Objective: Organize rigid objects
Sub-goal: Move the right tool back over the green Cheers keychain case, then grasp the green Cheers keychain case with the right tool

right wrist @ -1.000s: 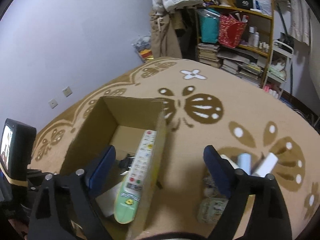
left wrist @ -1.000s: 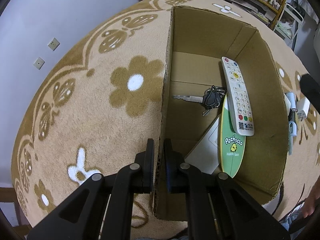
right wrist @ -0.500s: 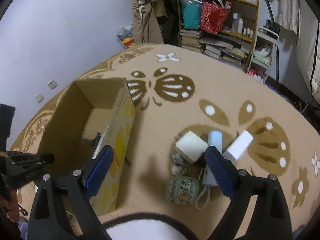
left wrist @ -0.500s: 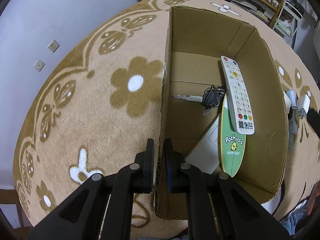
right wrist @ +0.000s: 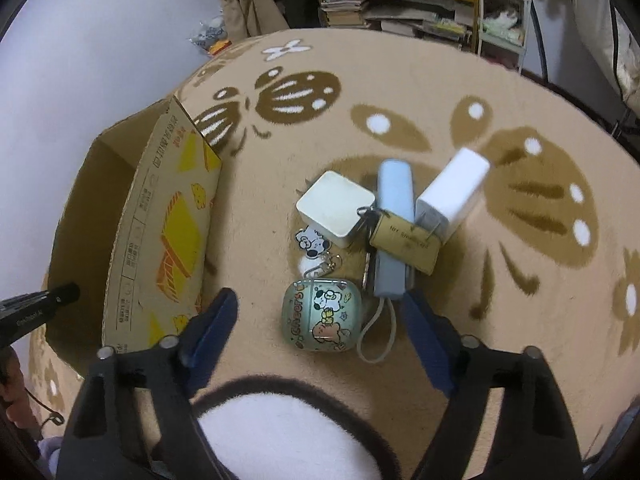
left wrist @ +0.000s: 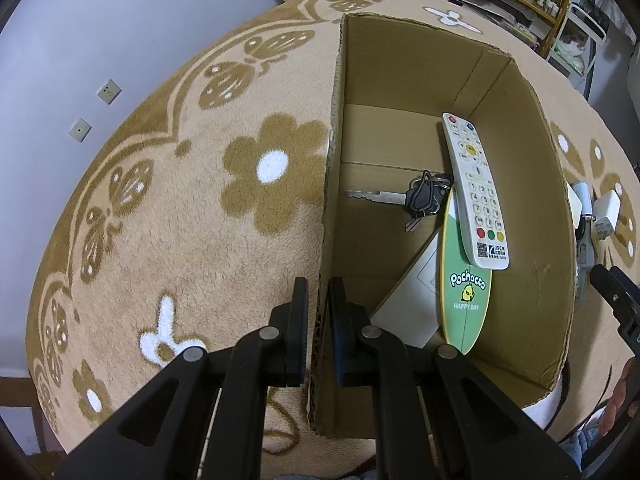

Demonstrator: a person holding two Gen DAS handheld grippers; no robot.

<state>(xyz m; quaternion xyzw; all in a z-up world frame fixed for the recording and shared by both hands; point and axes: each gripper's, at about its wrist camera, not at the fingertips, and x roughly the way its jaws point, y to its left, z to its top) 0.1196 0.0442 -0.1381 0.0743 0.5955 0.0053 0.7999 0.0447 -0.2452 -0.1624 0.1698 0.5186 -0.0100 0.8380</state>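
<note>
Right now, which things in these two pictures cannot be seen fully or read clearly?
- White card, left wrist view: partly under the green Pochacco board.
- Cardboard box contents, right wrist view: hidden by its wall.
- Tan tag lettering, right wrist view: too small.
- Blue power bank: middle covered by the tag.

home: patterned carpet (right wrist: 400,92), cluttered bookshelf (right wrist: 400,8)

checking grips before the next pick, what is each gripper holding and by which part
The left gripper is shut on the cardboard box, pinching its near side wall at the rim. The right gripper is open, holding nothing.
</note>
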